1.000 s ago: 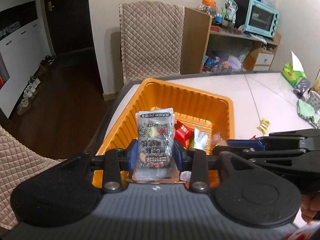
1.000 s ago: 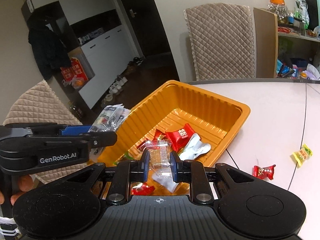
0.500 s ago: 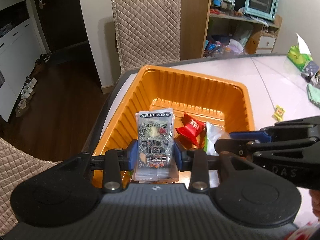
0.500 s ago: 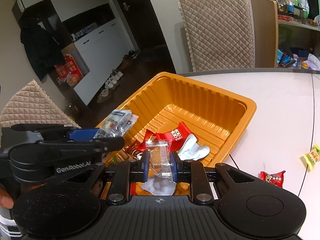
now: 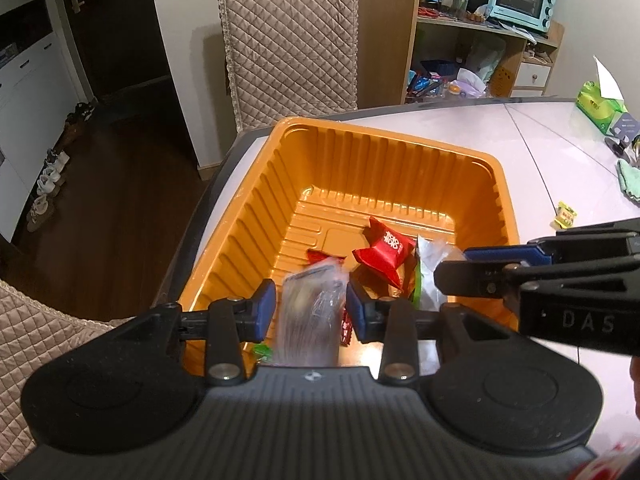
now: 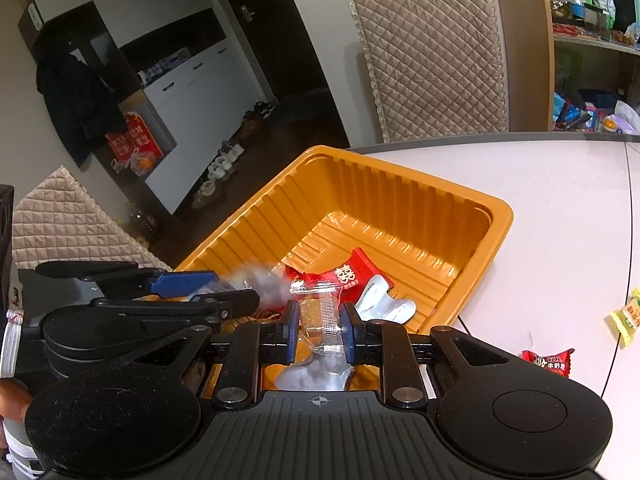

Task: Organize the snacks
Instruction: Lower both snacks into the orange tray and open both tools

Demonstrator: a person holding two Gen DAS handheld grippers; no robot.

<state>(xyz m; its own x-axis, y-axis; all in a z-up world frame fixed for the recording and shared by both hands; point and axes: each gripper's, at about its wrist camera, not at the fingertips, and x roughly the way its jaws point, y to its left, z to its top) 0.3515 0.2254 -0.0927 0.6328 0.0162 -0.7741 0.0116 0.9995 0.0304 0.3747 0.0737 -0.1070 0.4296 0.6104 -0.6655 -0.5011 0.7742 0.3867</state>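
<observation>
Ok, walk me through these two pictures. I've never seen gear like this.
No robot: a person holds a two-fingered claw in each hand, each with a camera looking along its fingers. One picture is from the left claw, the other from the right claw. Both hang over an orange tray on a table; a red packet and other snacks lie inside. A red candy and a yellow candy lie loose on the table. The right claw pinches a clear-wrapped snack. A blurred packet sits between the left claw's pads; whether it is gripped is unclear.
</observation>
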